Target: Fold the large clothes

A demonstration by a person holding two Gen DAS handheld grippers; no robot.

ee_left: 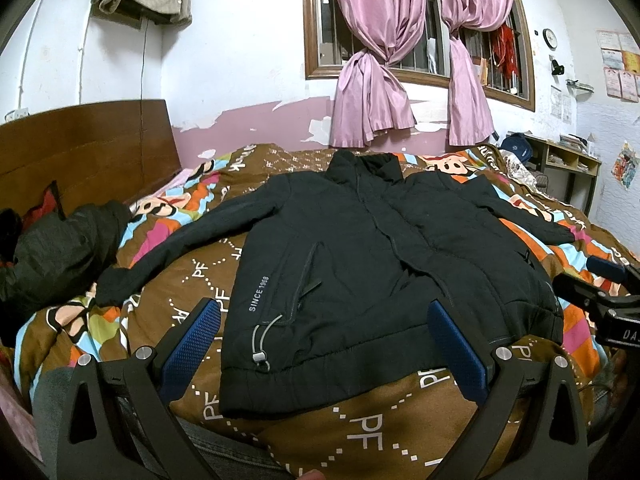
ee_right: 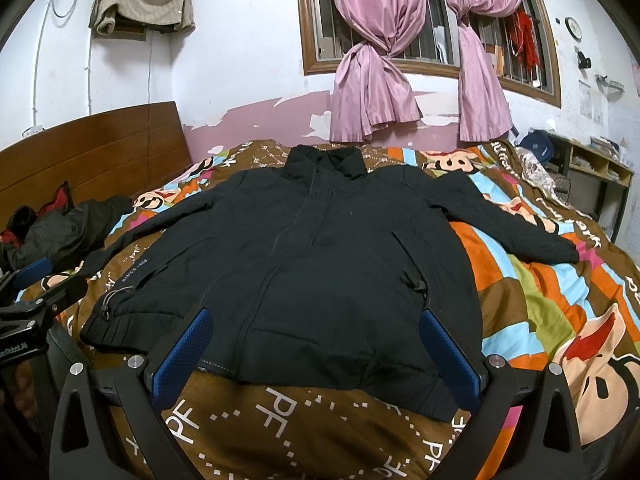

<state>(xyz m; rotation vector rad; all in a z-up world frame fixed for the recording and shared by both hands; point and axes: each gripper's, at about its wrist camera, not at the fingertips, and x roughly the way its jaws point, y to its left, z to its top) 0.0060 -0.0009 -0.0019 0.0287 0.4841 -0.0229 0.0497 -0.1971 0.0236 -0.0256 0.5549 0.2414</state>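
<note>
A black zip jacket (ee_left: 360, 260) lies flat and face up on the bed, collar towards the window, both sleeves spread out to the sides. In the right wrist view the same jacket (ee_right: 312, 264) fills the middle of the bed. My left gripper (ee_left: 324, 312) hovers open just above the jacket's hem on its left half, holding nothing. My right gripper (ee_right: 316, 320) is open over the hem on the right half, also empty. The right gripper (ee_left: 600, 284) shows at the right edge of the left wrist view; the left gripper (ee_right: 36, 284) shows at the left edge of the other.
A brown quilt with cartoon print (ee_left: 320, 432) covers the bed. A dark crumpled garment (ee_left: 52, 248) lies by the wooden headboard (ee_left: 88, 148) on the left. Pink curtains (ee_left: 372, 80) hang at the window behind. A desk with shelves (ee_left: 568, 160) stands at the right.
</note>
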